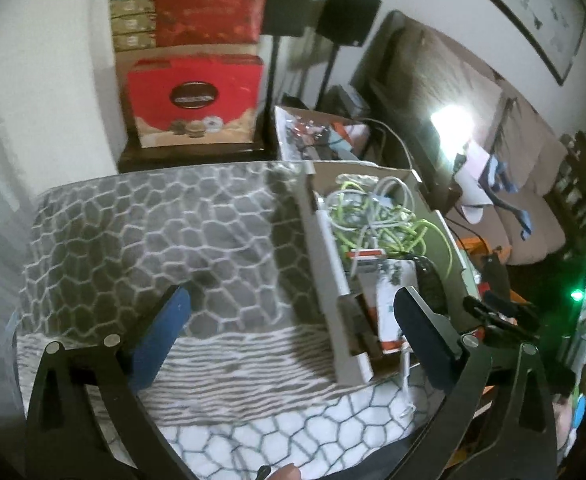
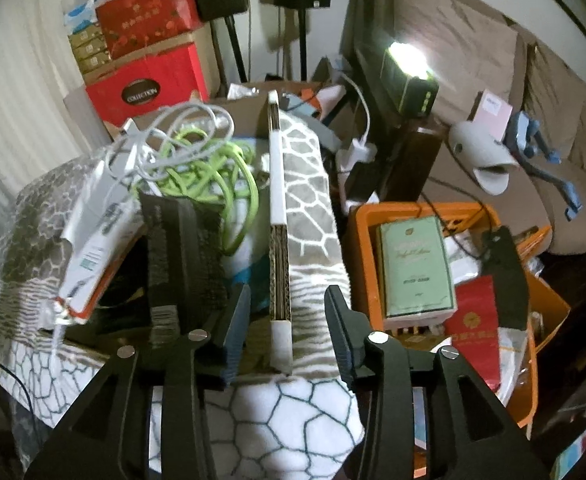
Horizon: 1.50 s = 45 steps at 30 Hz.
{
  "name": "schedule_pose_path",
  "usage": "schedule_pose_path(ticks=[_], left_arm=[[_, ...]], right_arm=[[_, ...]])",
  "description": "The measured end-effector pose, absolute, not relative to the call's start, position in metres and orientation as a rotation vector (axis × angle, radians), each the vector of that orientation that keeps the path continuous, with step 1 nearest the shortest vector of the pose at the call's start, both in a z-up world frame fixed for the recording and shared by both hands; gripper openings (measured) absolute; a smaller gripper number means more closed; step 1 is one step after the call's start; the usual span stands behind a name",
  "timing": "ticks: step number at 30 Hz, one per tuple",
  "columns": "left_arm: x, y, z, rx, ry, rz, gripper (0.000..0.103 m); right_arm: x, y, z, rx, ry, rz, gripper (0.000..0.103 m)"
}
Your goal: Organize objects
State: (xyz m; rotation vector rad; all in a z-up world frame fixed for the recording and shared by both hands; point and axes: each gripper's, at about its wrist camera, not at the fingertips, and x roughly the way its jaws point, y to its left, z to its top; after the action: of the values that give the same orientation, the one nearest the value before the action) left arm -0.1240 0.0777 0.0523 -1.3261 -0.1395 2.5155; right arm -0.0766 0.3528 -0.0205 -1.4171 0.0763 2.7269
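Reading "COLLECTION" on red box (image 2: 145, 90); green carton (image 2: 417, 268) lettering blurred.

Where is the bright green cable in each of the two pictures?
Left wrist view: the green cable lies tangled with grey cords inside the cardboard box, right of centre.
Right wrist view: the green cable is piled in the same box, upper left of centre, behind the black item.
Shared landmark: the red box with the dark oval label, against the far wall.
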Motion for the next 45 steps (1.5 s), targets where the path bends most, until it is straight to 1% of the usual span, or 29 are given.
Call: schedule_pose_path(ticks=[3, 5, 7, 11, 13, 18, 21, 23, 25, 27, 30, 32, 35, 39, 45], left_arm=[[-0.116, 0.064, 0.057, -1.307, -0.156, 2.552, 0.103], [-0.108, 0.057, 0.062, -1.28, -0.145, 2.583, 0.103], [-0.097, 0.051, 0.067, -1.256, -0.126, 2.611, 0.103], [-0.079, 0.041, 0.067, -1.233, -0.12, 2.655, 0.103], [-0.07, 0.038, 0.064, -1.233, -0.112, 2.665, 0.103], [-0.05, 0.037, 0.059, -1.224, -0.059, 2.729, 0.103], [-0.041, 0.033, 0.055, -1.221, -0.086, 2.739, 0.103], [-0.037, 0.031, 0.053, -1.22, -0.111, 2.737, 0.103], [-0.031, 0.028, 0.051, -1.209, -0.129, 2.75, 0.103], [-0.025, 0.025, 0.049, -1.2, -0.127, 2.777, 0.103], [-0.019, 0.021, 0.044, -1.202, -0.118, 2.803, 0.103], [-0.015, 0.018, 0.039, -1.205, -0.139, 2.801, 0.103], [-0.012, 0.014, 0.03, -1.221, -0.171, 2.786, 0.103], [-0.009, 0.009, 0.019, -1.243, -0.211, 2.768, 0.103], [-0.009, 0.01, 0.009, -1.273, -0.207, 2.756, 0.103]], right_arm=[[-0.069, 0.347, -0.007, -1.377, 0.07, 2.761, 0.053], [-0.064, 0.339, 0.004, -1.344, 0.055, 2.788, 0.057], [-0.059, 0.33, 0.013, -1.312, 0.035, 2.813, 0.064], [-0.046, 0.311, 0.029, -1.258, 0.041, 2.869, 0.073], [-0.039, 0.304, 0.035, -1.232, 0.046, 2.891, 0.082], [-0.023, 0.282, 0.044, -1.183, 0.02, 2.93, 0.087], [-0.016, 0.272, 0.045, -1.167, 0.017, 2.952, 0.088], [-0.012, 0.266, 0.043, -1.158, 0.012, 2.959, 0.091], [-0.008, 0.261, 0.042, -1.141, 0.011, 2.966, 0.097], [-0.003, 0.256, 0.041, -1.119, 0.007, 2.972, 0.1], [0.004, 0.251, 0.039, -1.099, 0.001, 2.97, 0.101], [0.008, 0.248, 0.036, -1.092, 0.003, 2.97, 0.102], [0.014, 0.243, 0.032, -1.083, -0.011, 2.965, 0.102], [0.018, 0.241, 0.025, -1.098, 0.017, 2.97, 0.102], [0.021, 0.238, 0.014, -1.103, 0.013, 2.954, 0.102]])
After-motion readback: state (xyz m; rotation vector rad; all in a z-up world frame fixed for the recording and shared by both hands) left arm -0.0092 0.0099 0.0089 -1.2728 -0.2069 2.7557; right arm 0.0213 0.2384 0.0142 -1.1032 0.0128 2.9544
